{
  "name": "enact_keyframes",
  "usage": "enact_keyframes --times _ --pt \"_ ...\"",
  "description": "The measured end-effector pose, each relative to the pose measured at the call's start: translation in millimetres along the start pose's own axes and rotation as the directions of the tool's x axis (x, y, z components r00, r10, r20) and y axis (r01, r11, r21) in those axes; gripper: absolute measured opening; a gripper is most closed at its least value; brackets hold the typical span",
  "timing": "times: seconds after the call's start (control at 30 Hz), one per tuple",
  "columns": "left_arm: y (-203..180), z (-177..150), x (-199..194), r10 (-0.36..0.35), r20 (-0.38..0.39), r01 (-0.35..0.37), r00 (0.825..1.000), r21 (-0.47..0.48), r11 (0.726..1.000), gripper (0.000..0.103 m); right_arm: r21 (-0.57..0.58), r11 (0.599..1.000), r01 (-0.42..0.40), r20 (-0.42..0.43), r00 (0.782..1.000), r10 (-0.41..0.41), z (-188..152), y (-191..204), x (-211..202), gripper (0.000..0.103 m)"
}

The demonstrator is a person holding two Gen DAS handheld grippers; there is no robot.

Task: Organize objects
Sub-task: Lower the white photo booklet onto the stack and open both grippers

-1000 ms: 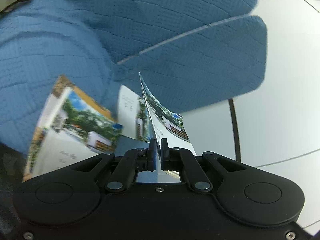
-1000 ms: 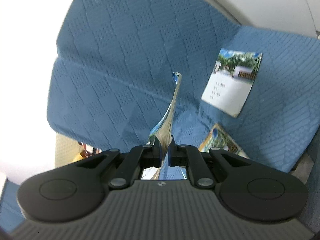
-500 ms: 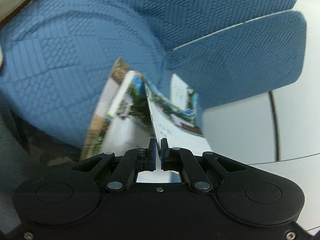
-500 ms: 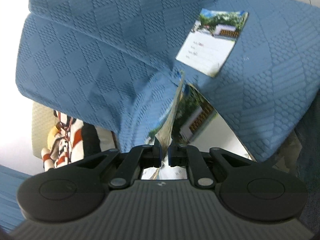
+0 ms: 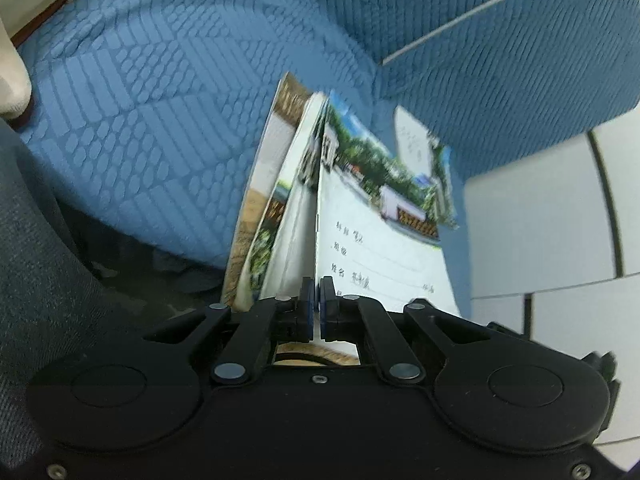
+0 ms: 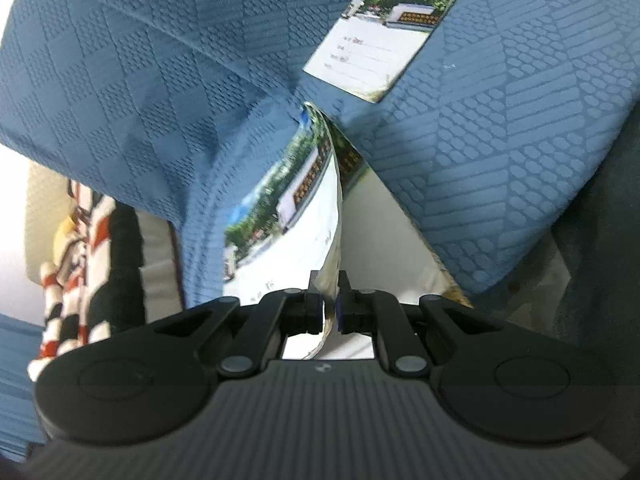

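Note:
A thin notebook (image 5: 380, 240) with a photo cover and white name lines stands on edge, my left gripper (image 5: 319, 304) shut on its near edge. Just behind it on the left lies a second notebook (image 5: 276, 152) with a brown border, against the blue sofa cushion (image 5: 160, 100). A third notebook (image 5: 416, 144) rests further back. In the right wrist view my right gripper (image 6: 329, 304) is shut on a curled notebook (image 6: 288, 216) with the same cover. The third notebook (image 6: 380, 40) lies flat on the cushion (image 6: 500, 120) above, and part of another cover (image 6: 352, 160) peeks out beside the held one.
White tiled floor (image 5: 560, 220) shows to the right of the sofa. Grey fabric (image 5: 40, 260) fills the left edge of the left wrist view. A red, white and black striped soft thing (image 6: 76, 248) on a beige pad sits left of the sofa in the right wrist view.
Both grippers have sunk toward the sofa seat, each still gripping its notebook. The cushion and the lying notebooks look nearer, and the brown-bordered one is close behind the held cover.

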State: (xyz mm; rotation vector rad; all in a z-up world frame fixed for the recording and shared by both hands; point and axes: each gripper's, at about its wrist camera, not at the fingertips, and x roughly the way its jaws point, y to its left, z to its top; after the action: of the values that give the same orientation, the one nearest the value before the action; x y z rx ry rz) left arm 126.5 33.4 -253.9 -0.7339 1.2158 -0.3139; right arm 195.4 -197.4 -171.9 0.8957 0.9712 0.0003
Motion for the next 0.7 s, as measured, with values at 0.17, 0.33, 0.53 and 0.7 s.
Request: enact_keyframes --times 0.17,0.33,0.53,0.7 --pt "-6 -5 9 0.036 -0.01 -0.036 0.999 0.03 0.999 0.002 -0.044 0.998 0.045 -0.011 0.999 -0.045 -4 -6 9 0.01" --pt "-11 -5 7 0.048 -0.009 -0.047 0.999 0.052 0.998 0.003 -0.051 0.998 0.036 -0.007 0.999 -0.037 -4 -8 7 0.01" --pt "-22 -7 2 0.076 -0.002 -0.075 0.997 0.106 0.992 0.009 -0.085 0.995 0.044 -0.014 0.999 -0.045 -2 -2 1 0.013" --pt "-33 -8 -12 0.08 0.03 -0.084 0.996 0.16 0.983 0.025 -0.146 0.989 0.036 -0.015 0.999 -0.039 1 5 -11 0.056"
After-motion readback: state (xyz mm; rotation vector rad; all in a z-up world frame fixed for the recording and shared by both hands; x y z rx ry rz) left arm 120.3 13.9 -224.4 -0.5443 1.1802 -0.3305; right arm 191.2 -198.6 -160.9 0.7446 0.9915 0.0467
